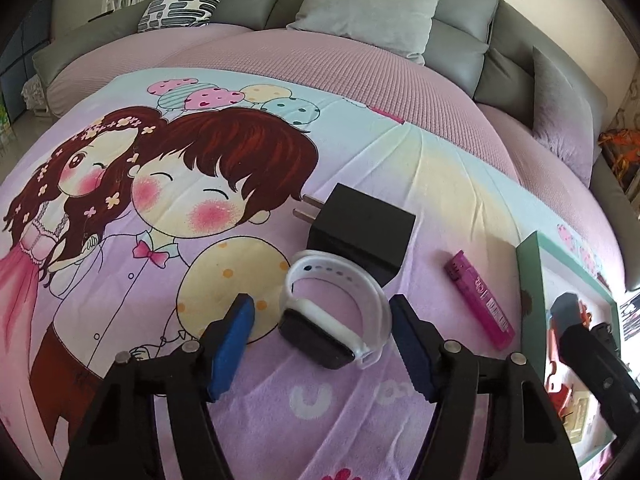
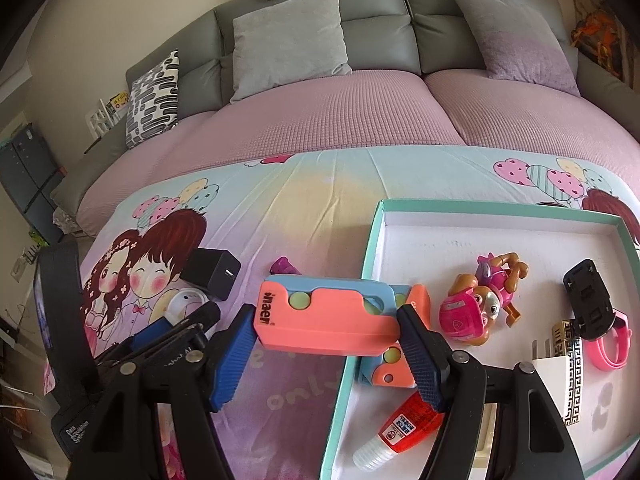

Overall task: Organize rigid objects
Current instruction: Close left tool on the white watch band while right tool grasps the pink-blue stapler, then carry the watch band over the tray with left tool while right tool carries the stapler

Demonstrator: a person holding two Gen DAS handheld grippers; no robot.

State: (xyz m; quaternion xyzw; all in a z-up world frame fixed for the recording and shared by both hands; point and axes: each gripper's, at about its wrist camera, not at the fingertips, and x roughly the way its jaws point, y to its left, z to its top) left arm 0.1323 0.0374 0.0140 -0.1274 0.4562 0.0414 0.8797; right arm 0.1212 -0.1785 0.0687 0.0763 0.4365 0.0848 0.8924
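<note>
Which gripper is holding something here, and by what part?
The right gripper clamps the coral-and-blue toy across its two ends. The left gripper straddles the white-strapped watch; its pads are not yet pressing on it.

Left wrist view: close, looks steeply down along own fingers onto cartoon blanket (image 1: 120,240), sofa (image 1: 460,40) at frame top. Right wrist view: same tilt, close over teal box (image 2: 370,240). Shared: blanket, black charger (image 1: 360,232), box edge, sofa cushions.
</note>
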